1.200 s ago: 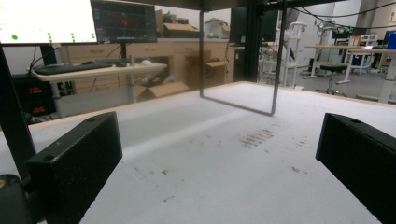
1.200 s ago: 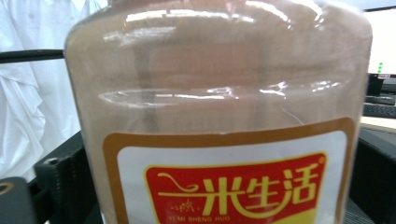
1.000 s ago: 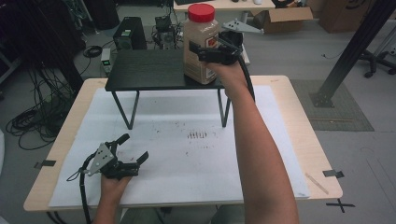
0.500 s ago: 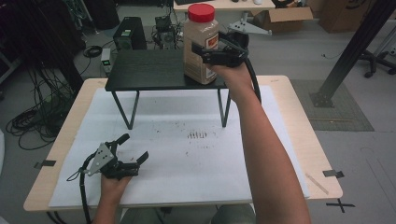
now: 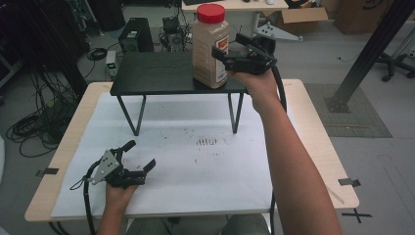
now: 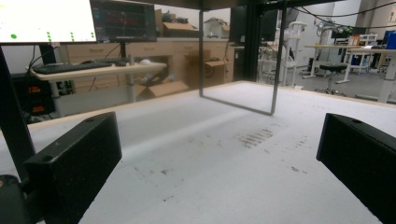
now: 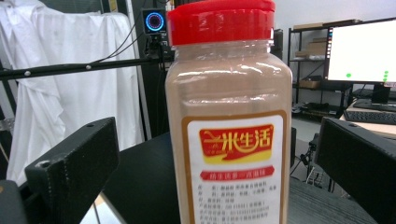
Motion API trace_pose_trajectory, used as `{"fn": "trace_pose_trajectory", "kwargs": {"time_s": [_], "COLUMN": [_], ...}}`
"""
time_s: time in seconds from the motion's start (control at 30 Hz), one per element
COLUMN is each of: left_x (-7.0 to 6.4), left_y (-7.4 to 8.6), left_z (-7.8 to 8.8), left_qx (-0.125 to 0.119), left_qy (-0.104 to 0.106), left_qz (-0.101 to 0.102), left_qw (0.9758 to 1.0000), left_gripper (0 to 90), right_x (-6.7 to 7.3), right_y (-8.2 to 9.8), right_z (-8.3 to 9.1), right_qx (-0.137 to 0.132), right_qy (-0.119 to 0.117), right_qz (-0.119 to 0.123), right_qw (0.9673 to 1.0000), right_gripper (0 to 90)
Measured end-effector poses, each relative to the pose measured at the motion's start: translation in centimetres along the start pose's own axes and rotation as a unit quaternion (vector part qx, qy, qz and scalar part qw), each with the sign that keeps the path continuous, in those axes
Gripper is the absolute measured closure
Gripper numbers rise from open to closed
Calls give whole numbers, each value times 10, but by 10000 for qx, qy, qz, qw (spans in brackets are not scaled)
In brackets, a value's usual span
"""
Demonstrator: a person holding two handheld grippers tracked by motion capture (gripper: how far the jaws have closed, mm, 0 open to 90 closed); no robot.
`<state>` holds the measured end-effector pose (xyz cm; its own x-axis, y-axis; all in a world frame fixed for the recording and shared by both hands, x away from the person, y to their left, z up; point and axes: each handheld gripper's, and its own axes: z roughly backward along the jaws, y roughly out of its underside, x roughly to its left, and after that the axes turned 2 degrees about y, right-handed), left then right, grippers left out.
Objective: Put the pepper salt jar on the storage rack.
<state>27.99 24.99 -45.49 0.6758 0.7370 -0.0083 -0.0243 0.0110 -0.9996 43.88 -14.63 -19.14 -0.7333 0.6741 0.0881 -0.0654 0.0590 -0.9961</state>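
A tall clear jar (image 5: 209, 46) of brownish powder with a red lid stands upright at the right end of a black shelf (image 5: 156, 73). My right gripper (image 5: 227, 48) is just right of the jar, level with its middle. In the right gripper view the jar (image 7: 229, 140) stands between the two spread fingers (image 7: 74, 163), with a gap on each side. That gripper (image 7: 215, 161) is open. My left gripper (image 5: 141, 154) rests low on the white table sheet (image 5: 205, 166) at the front left. It is open (image 6: 217, 158) with nothing between its jaws.
The shelf stands on thin metal legs (image 5: 236, 112) over the back of the table. Dark smudges (image 5: 206, 142) mark the sheet in the middle. Cables, boxes and a black frame post (image 5: 372, 49) lie beyond the table edges.
My right gripper has drawn slightly to the right, away from the jar. The jar and my left gripper have stayed where they were.
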Motion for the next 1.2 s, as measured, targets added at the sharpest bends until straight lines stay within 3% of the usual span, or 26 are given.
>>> {"fn": "trace_pose_trajectory", "kwargs": {"time_s": [0.37,0.77,0.97,1.2], "left_x": [0,0,0,0], "left_y": [0,0,0,0], "left_z": [0,0,0,0], "left_qx": [2,-4,5,2], "left_qy": [-6,-5,2,-1], "left_qz": [3,6,20,15], "left_qw": [10000,10000,10000,10000], "left_gripper": [3,2,3,3], "right_x": [7,16,20,27], "right_y": [7,30,41,60], "right_z": [24,50,61,67], "right_qx": [87,141,22,74], "right_qy": [-308,-648,-654,-706], "right_qz": [207,286,337,401], "right_qw": [9993,9974,9973,9967], "right_gripper": [0,0,0,0]}}
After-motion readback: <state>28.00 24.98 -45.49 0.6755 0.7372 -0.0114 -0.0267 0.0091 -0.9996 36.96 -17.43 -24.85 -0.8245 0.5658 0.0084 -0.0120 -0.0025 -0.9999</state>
